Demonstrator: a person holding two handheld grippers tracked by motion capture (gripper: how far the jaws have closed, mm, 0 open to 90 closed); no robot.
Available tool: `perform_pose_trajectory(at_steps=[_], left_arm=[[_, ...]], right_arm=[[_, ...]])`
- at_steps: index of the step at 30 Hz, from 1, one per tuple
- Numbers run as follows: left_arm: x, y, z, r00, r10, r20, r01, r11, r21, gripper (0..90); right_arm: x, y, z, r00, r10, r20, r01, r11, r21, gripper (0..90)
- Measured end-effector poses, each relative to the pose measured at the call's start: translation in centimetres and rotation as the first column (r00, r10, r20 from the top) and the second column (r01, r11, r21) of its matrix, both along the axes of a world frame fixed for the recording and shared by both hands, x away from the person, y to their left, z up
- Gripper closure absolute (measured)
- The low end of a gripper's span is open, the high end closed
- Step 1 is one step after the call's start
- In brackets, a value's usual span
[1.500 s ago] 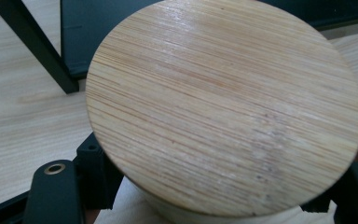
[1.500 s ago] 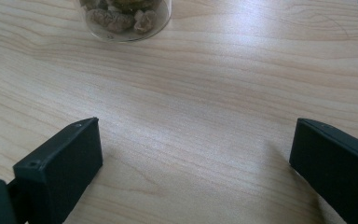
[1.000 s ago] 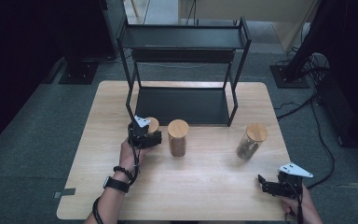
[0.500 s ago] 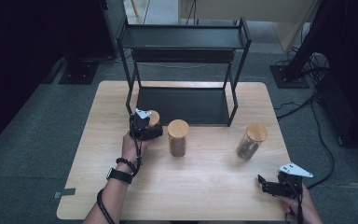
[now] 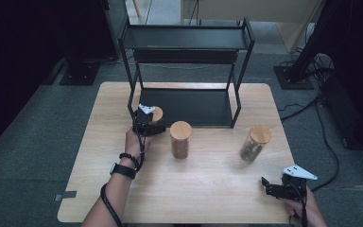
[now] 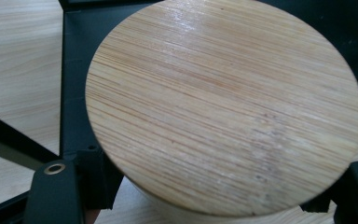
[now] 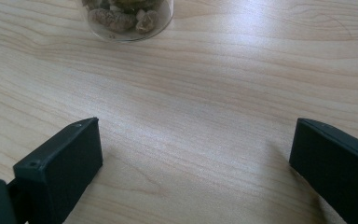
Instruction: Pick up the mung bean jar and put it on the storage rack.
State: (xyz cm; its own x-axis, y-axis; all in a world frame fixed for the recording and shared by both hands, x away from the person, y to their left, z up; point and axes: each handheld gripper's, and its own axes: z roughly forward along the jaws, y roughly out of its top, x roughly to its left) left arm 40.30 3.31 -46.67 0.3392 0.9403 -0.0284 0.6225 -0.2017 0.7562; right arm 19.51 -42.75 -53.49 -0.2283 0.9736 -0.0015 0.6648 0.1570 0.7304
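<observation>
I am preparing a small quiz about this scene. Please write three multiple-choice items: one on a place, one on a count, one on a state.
1. Where is the jar that the left gripper holds?
A. at the front left leg of the black rack
B. on the rack's top shelf
C. beside the right gripper

2. How many jars with wooden lids are there?
A. one
B. three
C. five

3. How do the right gripper's jaws stand?
A. shut on a jar
B. shut on nothing
C. open over bare table

Key: 1 A, the high view shows it by that leg. 2 B, counting the middle jar and the right jar. 3 C, its own view shows wood between the jaws.
</observation>
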Motion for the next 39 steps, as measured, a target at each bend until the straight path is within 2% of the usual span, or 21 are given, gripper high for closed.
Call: perform_pose_trajectory(at_steps=[5,23,26,31,39], left_arm=[[0.5,-0.3,0.2,1.0000,0.000,0.004,0.000,0.9999,0.014,25.7],[2.7,-1.1,0.7,0.9999,0.010,0.008,-0.010,0.9999,0.014,25.7],[3.0,-1.1,0.8,0.9999,0.009,0.005,-0.009,0.9998,-0.020,25.6],[3.8,-1.2,0.5,0.9994,0.034,-0.002,-0.034,0.9993,-0.011,25.7],[4.7,-1.7,0.0,0.9991,0.043,-0.005,-0.043,0.9991,0.006,25.7]], right_arm=[[0.0,0.0,0.0,1.0000,0.004,0.002,-0.004,1.0000,-0.004,1.9],[0.1,0.1,0.0,0.9999,0.011,-0.004,-0.011,0.9999,-0.007,0.0],[0.1,0.1,0.0,0.9999,0.012,-0.004,-0.012,0.9999,-0.008,0.0],[0.1,0.1,0.0,0.9999,0.011,-0.003,-0.011,0.9999,-0.009,0.0],[0.1,0.1,0.0,0.9999,0.012,-0.002,-0.012,0.9999,-0.009,0.0]])
